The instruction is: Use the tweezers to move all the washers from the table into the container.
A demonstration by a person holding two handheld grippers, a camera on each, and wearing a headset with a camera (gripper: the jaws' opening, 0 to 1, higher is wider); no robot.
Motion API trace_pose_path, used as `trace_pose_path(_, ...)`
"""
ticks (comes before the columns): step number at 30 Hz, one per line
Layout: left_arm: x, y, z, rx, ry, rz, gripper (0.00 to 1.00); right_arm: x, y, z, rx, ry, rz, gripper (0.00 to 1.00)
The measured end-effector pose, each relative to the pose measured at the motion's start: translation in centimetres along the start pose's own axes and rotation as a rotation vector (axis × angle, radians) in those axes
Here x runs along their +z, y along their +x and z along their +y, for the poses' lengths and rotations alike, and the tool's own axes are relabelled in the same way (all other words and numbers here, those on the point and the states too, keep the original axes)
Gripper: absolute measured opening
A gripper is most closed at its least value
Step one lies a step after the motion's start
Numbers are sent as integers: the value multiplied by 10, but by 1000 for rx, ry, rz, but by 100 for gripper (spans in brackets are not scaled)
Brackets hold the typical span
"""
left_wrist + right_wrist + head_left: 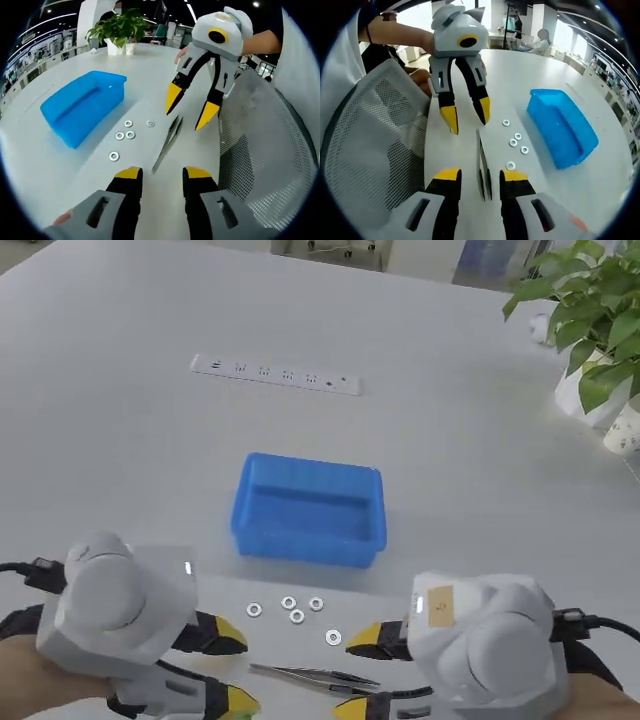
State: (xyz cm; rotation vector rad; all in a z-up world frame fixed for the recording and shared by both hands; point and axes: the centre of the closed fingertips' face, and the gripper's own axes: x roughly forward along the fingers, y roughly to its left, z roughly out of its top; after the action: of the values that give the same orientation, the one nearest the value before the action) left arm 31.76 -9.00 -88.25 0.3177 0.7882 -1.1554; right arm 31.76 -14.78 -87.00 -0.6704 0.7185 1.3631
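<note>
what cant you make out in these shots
blue container: in the head view its near wall hides the near strip of the floor, so a washer lying there would go unseen.
washers: too small in all three views to tell whether any are stacked.
power strip: head view, socket markings too small to read.
plant: cut off by the head view's right edge.

No legible text, brand or number found by me in any view. The right gripper (353, 674) carries a small orange sticker (440, 607) with a dark mark, too small to read. The power strip (275, 374) shows socket markings, with no lettering I can make out.
</note>
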Motion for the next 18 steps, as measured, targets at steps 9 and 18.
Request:
trace_pose_path(9, 5, 4, 5, 2, 20, 9, 31, -8, 10, -6, 21, 17, 40, 28)
trace_pose_path(18, 5, 7, 6, -19, 70, 44, 24, -11, 19, -4, 60, -26, 92, 20)
